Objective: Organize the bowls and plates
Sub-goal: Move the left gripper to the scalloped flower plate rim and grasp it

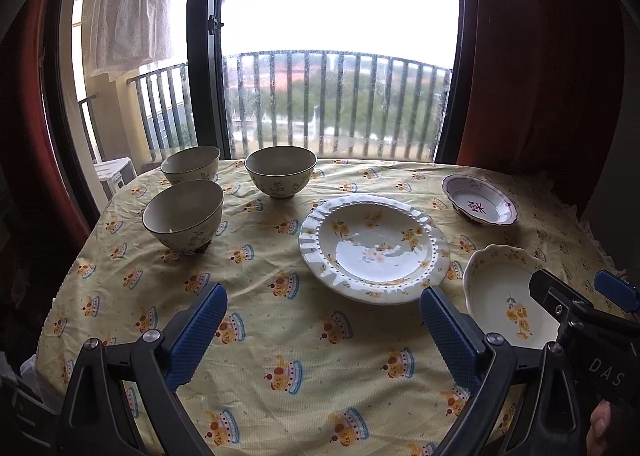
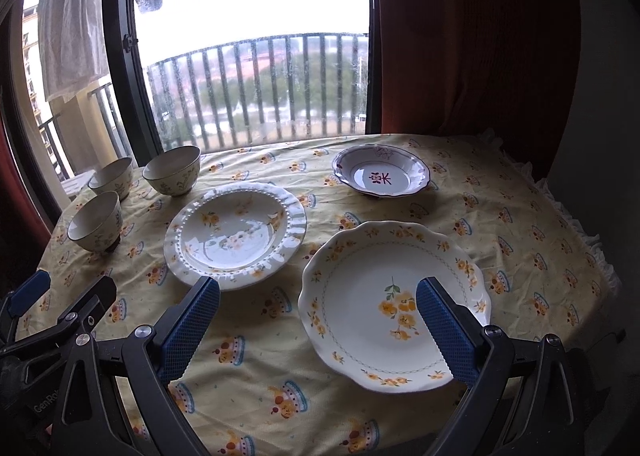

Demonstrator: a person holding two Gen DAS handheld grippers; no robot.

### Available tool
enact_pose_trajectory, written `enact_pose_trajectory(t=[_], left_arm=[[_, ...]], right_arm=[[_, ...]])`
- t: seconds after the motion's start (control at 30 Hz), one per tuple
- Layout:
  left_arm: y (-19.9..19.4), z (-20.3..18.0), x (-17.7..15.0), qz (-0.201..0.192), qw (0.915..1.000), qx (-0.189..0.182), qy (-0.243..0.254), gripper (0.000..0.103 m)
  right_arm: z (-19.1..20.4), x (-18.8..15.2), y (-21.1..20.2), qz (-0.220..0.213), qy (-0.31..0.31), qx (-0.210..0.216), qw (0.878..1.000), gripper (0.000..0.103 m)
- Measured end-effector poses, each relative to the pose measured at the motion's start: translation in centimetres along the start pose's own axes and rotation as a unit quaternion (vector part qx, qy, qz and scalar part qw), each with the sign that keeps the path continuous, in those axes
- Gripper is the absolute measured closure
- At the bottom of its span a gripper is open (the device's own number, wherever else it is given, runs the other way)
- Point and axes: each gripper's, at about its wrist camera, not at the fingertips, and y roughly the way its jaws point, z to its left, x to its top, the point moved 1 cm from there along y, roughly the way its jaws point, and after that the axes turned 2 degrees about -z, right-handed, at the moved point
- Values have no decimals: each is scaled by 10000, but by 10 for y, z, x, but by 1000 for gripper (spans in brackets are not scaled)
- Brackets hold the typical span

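the left claw (image 1: 324, 320) and right claw (image 2: 318, 316) are held agape and empty above the table (image 2: 256, 376). nothing is stacked: three bowls (image 1: 183, 211) and three plates (image 2: 394, 304) are spread apart.

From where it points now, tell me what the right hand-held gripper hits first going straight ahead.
Probably the scalloped white plate with yellow flowers: the open right hand-held gripper already frames its near left rim, though its height above the plate is unclear.
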Motion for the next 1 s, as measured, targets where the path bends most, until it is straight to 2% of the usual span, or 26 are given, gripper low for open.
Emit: enact_pose_trajectory(t=[0.2,0.43,0.67,0.8,1.0], left_arm=[[16,-15,5,260,9993,-233,143,6],[40,-51,5,444,9983,-314,226,10],[67,-100,7,628,9979,-113,83,12],[86,-126,2,936,9956,41,31,17],[113,-156,-8,1351,9907,100,-117,19]], right_arm=[[-8,7,7,58,193,-302,9993,3],[-39,12,31,183,267,-449,9985,4],[-85,24,69,404,46,-248,9989,6],[-108,26,93,571,-140,-117,9982,9],[-139,20,126,975,-237,61,9949,12]])
